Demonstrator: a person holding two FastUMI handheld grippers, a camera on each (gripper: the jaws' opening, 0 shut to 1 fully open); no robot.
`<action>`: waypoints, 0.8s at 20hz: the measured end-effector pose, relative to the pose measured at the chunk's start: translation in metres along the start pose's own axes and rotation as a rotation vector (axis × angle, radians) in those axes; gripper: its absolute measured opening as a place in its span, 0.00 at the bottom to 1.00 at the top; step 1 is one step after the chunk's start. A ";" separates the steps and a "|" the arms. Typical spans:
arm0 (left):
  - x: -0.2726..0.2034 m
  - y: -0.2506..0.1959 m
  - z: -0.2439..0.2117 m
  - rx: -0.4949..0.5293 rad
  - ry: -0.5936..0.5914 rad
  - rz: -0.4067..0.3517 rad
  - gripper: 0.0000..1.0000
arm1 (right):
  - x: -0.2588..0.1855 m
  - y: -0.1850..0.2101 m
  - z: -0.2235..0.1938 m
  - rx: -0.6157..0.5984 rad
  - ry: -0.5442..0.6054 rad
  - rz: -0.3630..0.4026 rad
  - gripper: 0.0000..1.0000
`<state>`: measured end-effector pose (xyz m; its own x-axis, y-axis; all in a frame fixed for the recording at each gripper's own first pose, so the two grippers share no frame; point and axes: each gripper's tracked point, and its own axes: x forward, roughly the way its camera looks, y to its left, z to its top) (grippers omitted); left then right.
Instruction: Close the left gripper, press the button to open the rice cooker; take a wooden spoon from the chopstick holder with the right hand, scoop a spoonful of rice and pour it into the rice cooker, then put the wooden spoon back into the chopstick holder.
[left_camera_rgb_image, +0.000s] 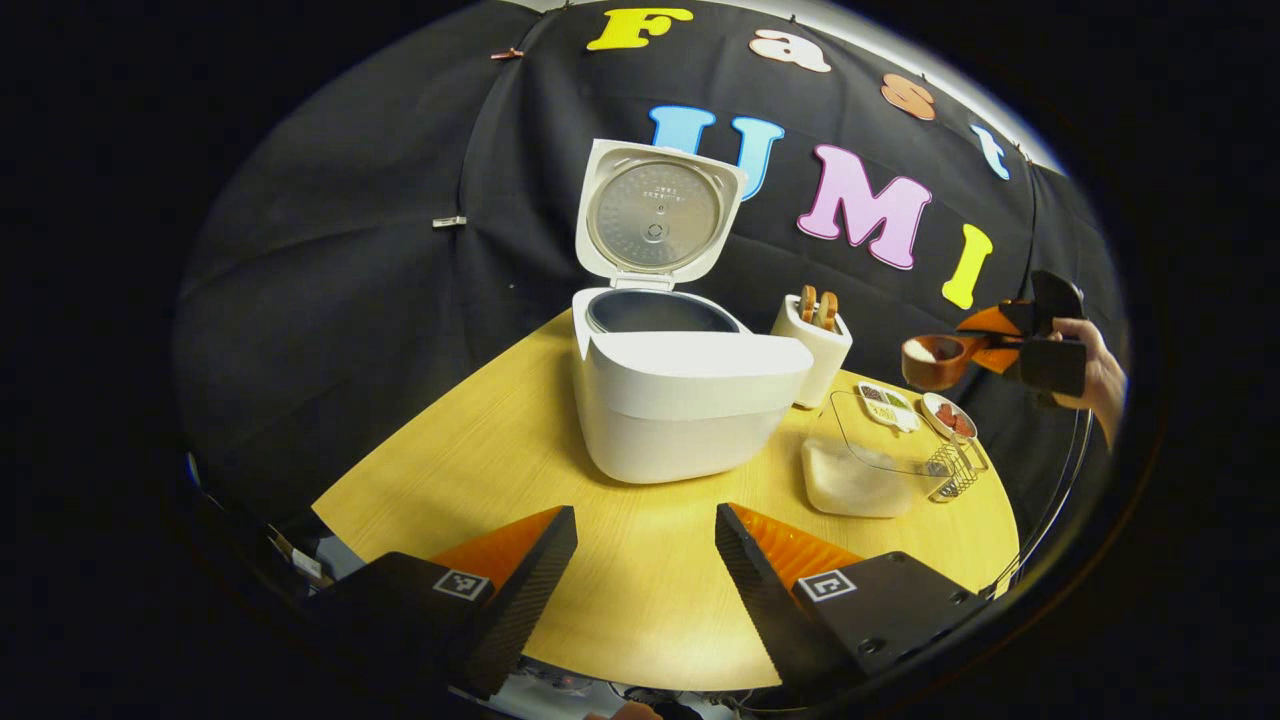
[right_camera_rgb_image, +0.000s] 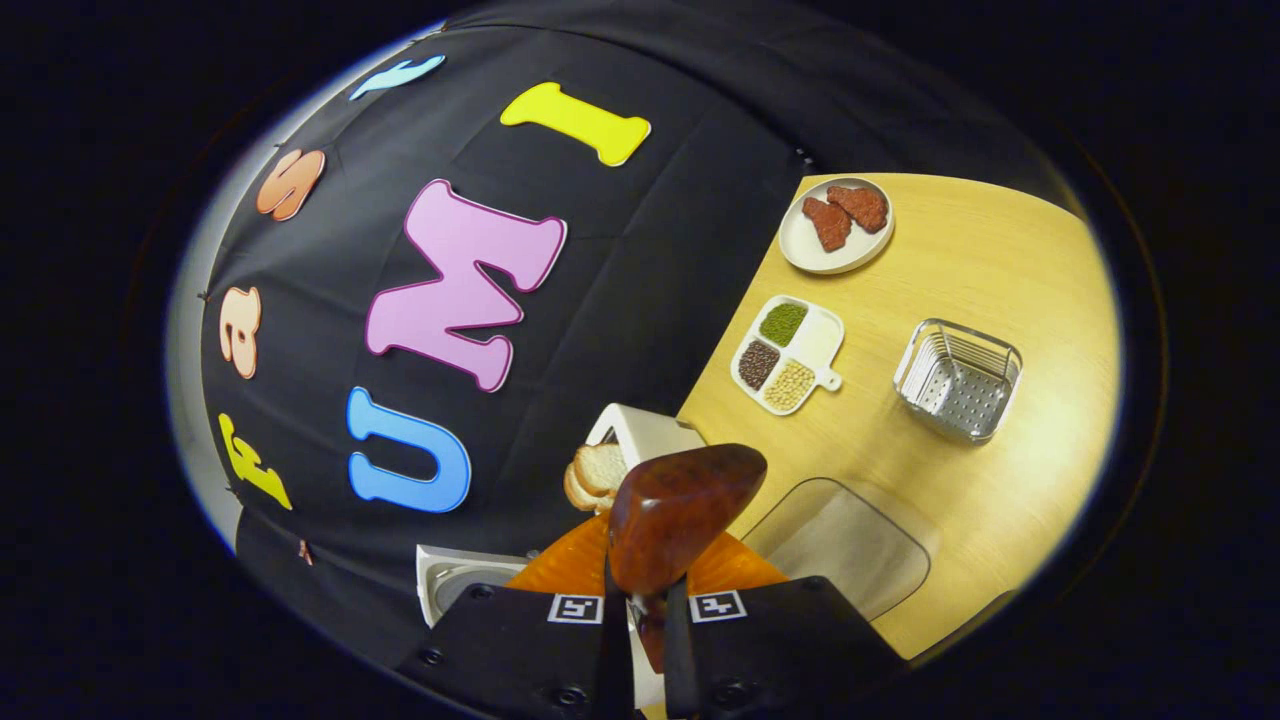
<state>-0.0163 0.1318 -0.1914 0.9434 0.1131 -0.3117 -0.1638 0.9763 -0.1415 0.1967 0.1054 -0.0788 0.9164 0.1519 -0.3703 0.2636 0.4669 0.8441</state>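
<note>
The white rice cooker (left_camera_rgb_image: 680, 400) stands on the wooden table with its lid (left_camera_rgb_image: 655, 215) raised upright and the dark inner pot showing. Beside it on the right is the white chopstick holder (left_camera_rgb_image: 815, 345) with wooden handles sticking out. My left gripper (left_camera_rgb_image: 645, 540) hovers open over the table in front of the cooker, holding nothing. Off to the far right, my right gripper (left_camera_rgb_image: 990, 342) is shut on a wooden spoon (left_camera_rgb_image: 935, 360) with white rice in its bowl, held in the air above the clear rice container (left_camera_rgb_image: 860, 470). In the right gripper view the spoon (right_camera_rgb_image: 680, 510) juts from my right gripper (right_camera_rgb_image: 645, 610), over the holder (right_camera_rgb_image: 640, 435).
A plate of red meat pieces (right_camera_rgb_image: 835, 225), a divided dish of beans (right_camera_rgb_image: 785, 355) and a small metal basket (right_camera_rgb_image: 957, 380) sit on the table beyond the rice container (right_camera_rgb_image: 840, 545). A hand (left_camera_rgb_image: 1100, 380) holds the right gripper. The table edge runs close to the booth wall.
</note>
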 end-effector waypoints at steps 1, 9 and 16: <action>-0.001 0.002 0.001 -0.001 -0.003 0.004 0.96 | 0.002 0.013 -0.004 0.002 0.008 0.014 0.17; -0.009 0.039 0.001 -0.034 -0.012 0.050 0.96 | 0.029 0.086 -0.079 0.018 0.086 0.099 0.17; -0.018 0.072 -0.013 -0.087 0.005 0.108 0.96 | 0.056 0.115 -0.156 -0.069 0.146 0.127 0.17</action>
<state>-0.0489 0.1982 -0.2081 0.9176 0.2151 -0.3343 -0.2886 0.9388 -0.1879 0.2319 0.3035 -0.0631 0.8864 0.3355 -0.3190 0.1228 0.4941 0.8607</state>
